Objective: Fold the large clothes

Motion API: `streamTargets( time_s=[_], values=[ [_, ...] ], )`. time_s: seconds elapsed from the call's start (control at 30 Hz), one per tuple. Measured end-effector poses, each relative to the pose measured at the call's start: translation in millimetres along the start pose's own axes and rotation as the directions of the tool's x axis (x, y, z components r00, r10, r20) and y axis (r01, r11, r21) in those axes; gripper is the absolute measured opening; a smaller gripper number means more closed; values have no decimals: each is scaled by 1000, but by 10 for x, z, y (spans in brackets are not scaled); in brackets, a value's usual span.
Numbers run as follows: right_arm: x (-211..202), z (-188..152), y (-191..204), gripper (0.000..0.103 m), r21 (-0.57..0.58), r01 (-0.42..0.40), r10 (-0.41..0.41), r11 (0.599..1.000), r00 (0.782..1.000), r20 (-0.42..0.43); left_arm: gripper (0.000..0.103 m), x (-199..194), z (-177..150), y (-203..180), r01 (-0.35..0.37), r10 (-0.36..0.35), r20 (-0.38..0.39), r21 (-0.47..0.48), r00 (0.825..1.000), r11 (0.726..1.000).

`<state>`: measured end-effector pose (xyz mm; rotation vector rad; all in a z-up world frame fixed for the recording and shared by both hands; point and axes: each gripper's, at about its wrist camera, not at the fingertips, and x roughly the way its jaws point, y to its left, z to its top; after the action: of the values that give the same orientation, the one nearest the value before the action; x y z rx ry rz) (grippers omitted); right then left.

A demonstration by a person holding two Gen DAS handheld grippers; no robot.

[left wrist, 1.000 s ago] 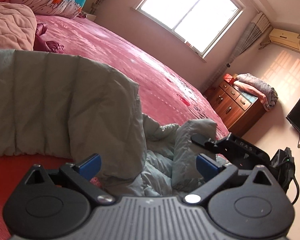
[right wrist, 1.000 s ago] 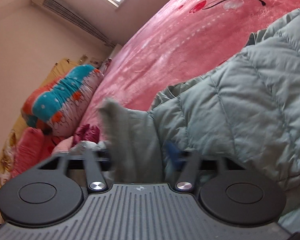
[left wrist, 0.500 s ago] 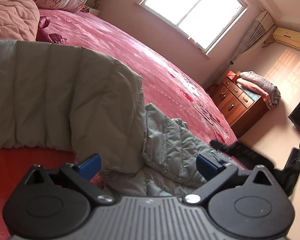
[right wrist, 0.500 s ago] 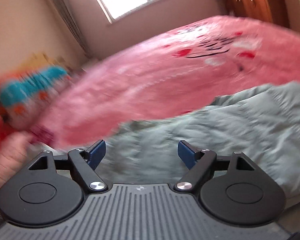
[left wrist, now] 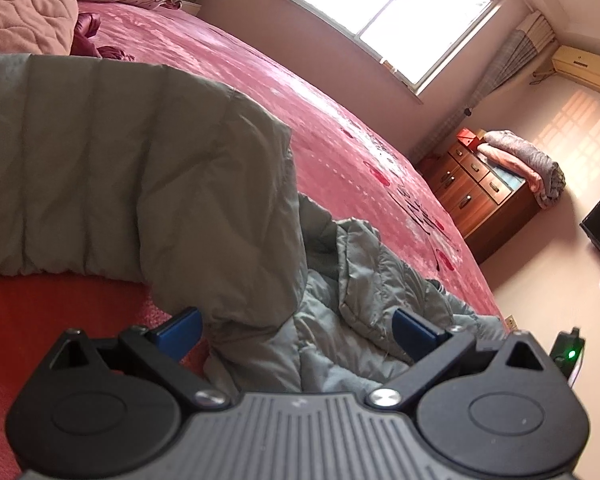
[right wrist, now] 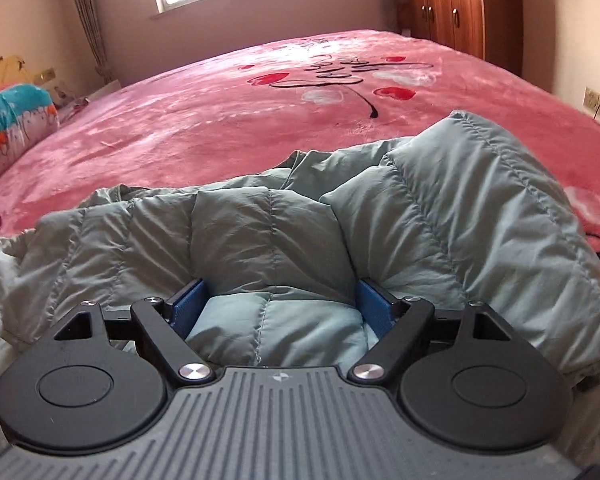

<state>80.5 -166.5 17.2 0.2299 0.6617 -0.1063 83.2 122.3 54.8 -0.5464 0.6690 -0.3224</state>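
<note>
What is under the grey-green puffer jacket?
The jacket lies on a pink bedspread printed with hearts. The part of the bedspread beneath the jacket is covered, so anything there cannot be seen.

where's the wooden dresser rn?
Left wrist view: the wooden dresser stands at far right beyond the pink bed, against the wall below the window, with a folded blanket on top.

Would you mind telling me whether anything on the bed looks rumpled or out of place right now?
Yes: the grey-green puffer jacket lies bunched on the pink bedspread, not flat. In the left wrist view one padded part is draped over a crumpled heap. Nothing looks torn or spilled.
</note>
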Motion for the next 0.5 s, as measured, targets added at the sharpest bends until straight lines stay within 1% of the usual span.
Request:
streamTargets(
  time_s=[0.1,0.13,0.17,0.23,0.3,0.33,0.37,0.4,0.43,0.5],
  values=[
    [-114,34,31,103,-4,-62,62,998,998,8,101,13,3,-4,-4,4,-2,8,1000,1000],
    [-192,34,34,103,-9,-72,73,997,997,31,101,15,4,-2,-5,5,-3,8,1000,1000],
    [-281,40,21,103,-16,-66,67,998,996,60,101,16,3,-2,-4,4,-3,9,1000,1000],
    [-453,63,-76,103,-22,-35,37,999,993,112,101,19,7,-15,-3,3,-1,13,1000,1000],
    [-586,99,-213,103,-17,27,-24,999,986,165,101,29,-3,-37,-4,4,-2,21,1000,1000],
    [-614,122,-294,103,-8,63,-60,998,981,182,101,35,-8,-43,-4,4,-4,25,1000,1000],
    [-604,142,-378,101,3,89,-88,996,980,180,101,38,-14,-47,-4,4,-8,27,1000,1000],
    [-570,146,-464,96,15,102,-103,995,980,169,101,47,-22,-56,-3,3,-11,30,1000,1000],
    [-520,140,-552,89,25,117,-119,993,980,157,101,56,-30,-65,-2,2,-13,35,1000,999],
    [-374,106,-660,80,37,143,-147,989,982,121,101,82,-44,-84,-3,4,-18,47,1000,999]
  ],
)
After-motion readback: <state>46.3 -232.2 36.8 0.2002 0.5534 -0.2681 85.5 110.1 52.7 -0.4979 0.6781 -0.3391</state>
